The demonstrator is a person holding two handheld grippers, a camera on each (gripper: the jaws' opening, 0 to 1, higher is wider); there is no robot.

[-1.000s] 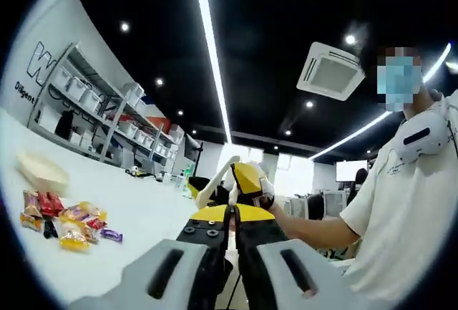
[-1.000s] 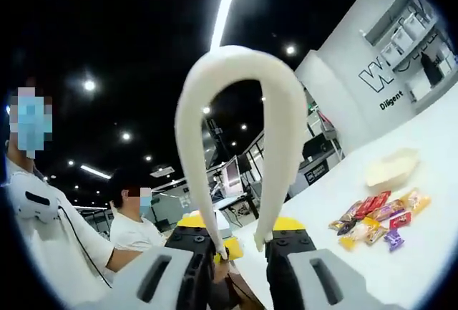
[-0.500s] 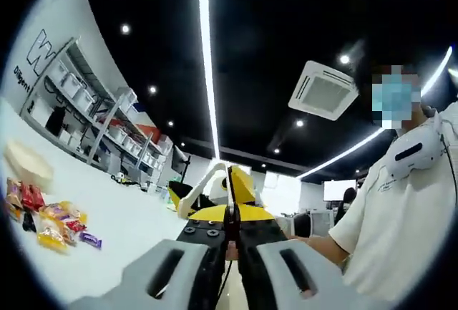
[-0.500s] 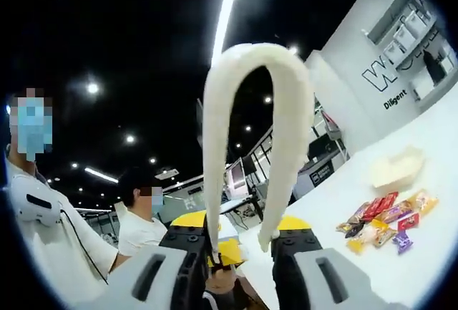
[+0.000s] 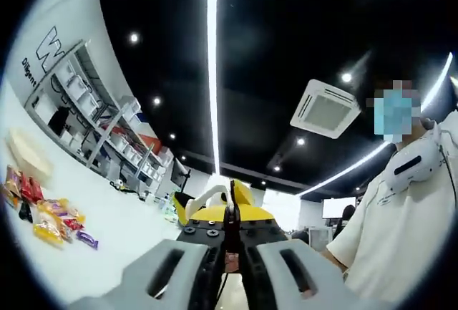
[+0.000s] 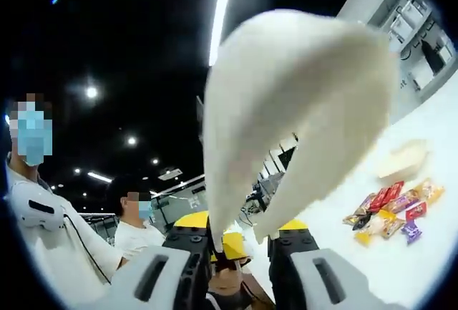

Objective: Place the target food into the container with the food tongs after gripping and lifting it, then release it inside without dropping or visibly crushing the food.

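So the white food tongs (image 6: 286,109) are clamped by their two tips in the right gripper (image 6: 240,242), jaws closed onto the legs, looped end sticking way up toward the ceiling. The food, a little heap of wrapped snacks (image 6: 390,210), sits on the white counter (image 6: 372,267), with the pale container (image 6: 404,160) just beyond it. Same heap (image 5: 39,213) and container (image 5: 25,156) turn up at the left edge of the left gripper view. The left gripper (image 5: 230,249) has its jaws pressed together, nothing between them. A person in a white shirt (image 5: 401,224) stands alongside.
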